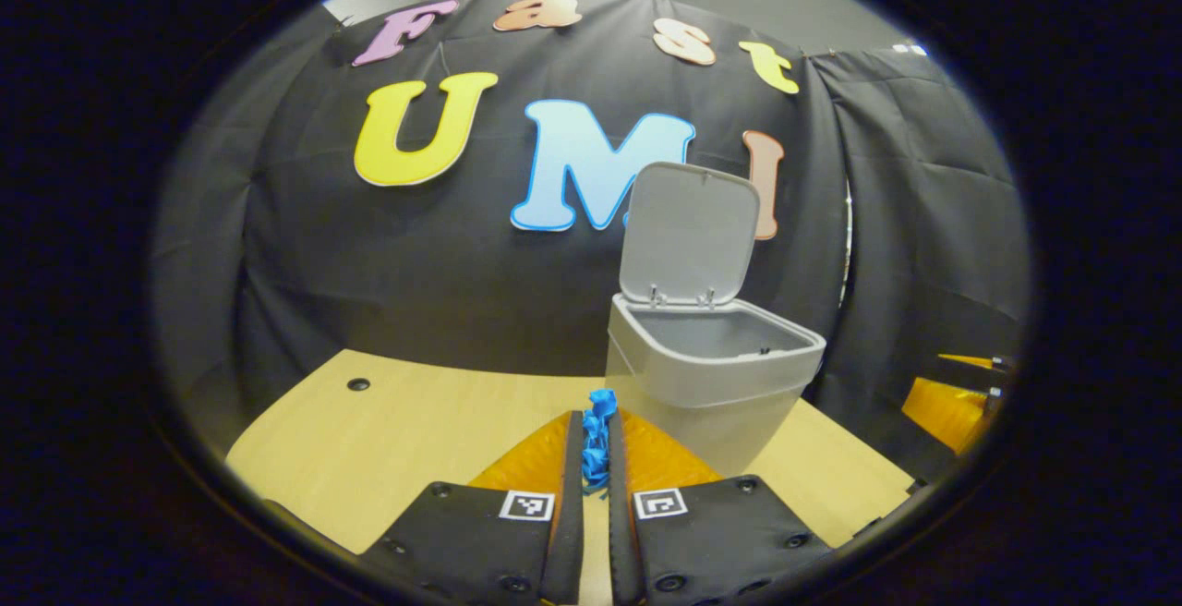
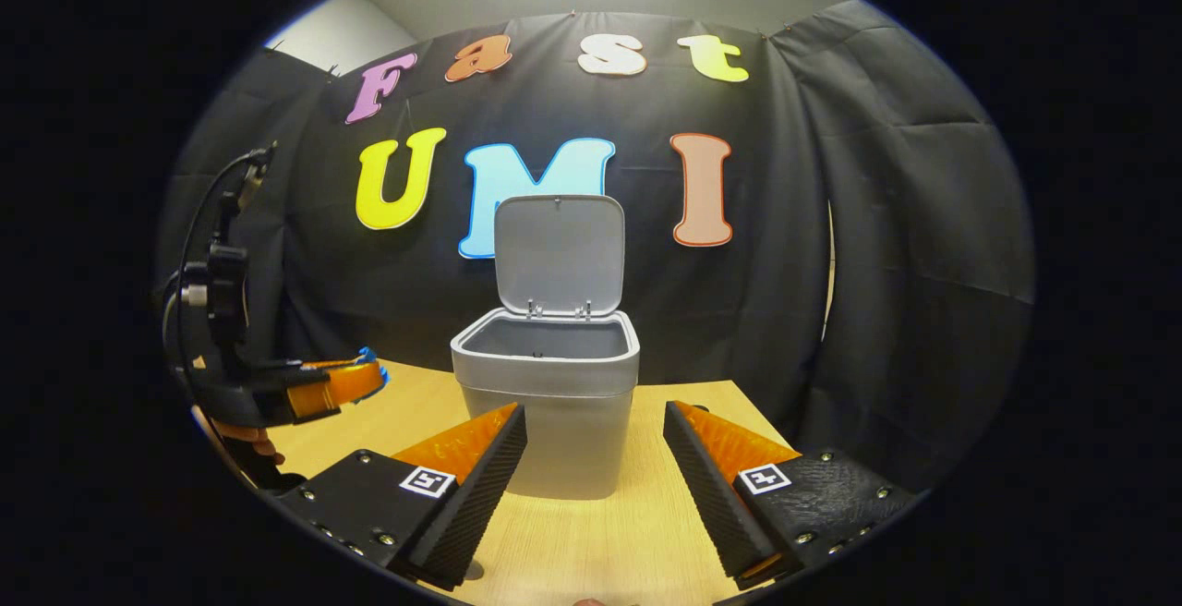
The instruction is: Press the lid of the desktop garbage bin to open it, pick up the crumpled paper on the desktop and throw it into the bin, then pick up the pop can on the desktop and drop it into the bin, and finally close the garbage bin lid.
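Crumpled paper point(image 1: 597, 440), blue, clamped between left gripper point(image 1: 596, 430) fingers, held above table point(image 1: 388, 430), just short of bin point(image 1: 711, 375) ahead-right. Bin lid point(image 1: 691, 232) up, upright. Right gripper point(image 2: 591, 458) spread wide, nothing held, bin directly ahead betw. fingers.

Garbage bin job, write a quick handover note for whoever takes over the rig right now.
Left tool: shut on the blue crumpled paper, held up left of the bin, not yet over the opening.
Right tool: open, holding nothing, facing the garbage bin.
The bin stands on the wooden desktop; its lid is up.
Done: lid opened, paper picked up.
Left: drop the paper in, pick up the pop can and drop it in, close the lid.
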Demonstrator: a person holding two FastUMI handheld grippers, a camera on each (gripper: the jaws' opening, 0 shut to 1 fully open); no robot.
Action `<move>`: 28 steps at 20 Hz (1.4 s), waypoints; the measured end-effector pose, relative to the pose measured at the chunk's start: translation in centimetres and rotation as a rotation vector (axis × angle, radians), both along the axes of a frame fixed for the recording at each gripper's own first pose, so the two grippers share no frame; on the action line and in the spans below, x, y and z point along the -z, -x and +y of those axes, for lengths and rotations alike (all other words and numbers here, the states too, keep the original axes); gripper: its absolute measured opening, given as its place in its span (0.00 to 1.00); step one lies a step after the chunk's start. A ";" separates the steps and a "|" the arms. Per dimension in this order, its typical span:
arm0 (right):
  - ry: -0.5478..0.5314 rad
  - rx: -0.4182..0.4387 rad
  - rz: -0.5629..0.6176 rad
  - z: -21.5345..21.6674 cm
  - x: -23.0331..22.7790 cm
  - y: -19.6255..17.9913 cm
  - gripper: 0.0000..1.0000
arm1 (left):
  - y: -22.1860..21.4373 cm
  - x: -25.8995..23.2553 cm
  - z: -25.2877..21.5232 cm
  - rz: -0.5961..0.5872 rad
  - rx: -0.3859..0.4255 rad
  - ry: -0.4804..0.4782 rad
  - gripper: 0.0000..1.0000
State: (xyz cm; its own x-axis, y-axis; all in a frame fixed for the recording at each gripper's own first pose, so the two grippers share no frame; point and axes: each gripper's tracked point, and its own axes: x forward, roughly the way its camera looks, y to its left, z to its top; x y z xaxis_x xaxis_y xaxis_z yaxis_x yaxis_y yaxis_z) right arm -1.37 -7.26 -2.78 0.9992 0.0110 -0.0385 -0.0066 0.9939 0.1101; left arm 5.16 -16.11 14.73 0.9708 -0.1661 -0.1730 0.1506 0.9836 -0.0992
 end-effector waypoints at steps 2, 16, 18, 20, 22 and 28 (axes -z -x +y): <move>0.006 -0.009 -0.011 -0.1 -0.4 -0.2 0.96 | -0.9 -1.1 -1.2 -0.023 0.012 0.003 0.19; 0.032 0.016 -0.007 -1.5 0.0 -1.0 0.96 | -6.7 -3.8 -9.1 -0.118 0.165 -0.043 0.19; 0.033 0.036 0.009 -2.1 0.7 -0.9 0.96 | -7.4 -3.5 -10.0 -0.125 0.180 -0.045 0.24; 0.032 0.055 0.026 -2.7 1.2 -0.7 0.96 | -8.2 -3.4 -10.2 -0.127 0.180 -0.058 0.29; 0.029 0.077 0.034 -3.3 1.4 -0.5 0.96 | -8.9 -3.2 -10.1 -0.128 0.173 -0.075 0.40; 0.022 0.089 0.045 -2.9 1.7 -0.4 0.96 | -9.6 -3.9 -10.8 -0.162 0.208 -0.064 0.63</move>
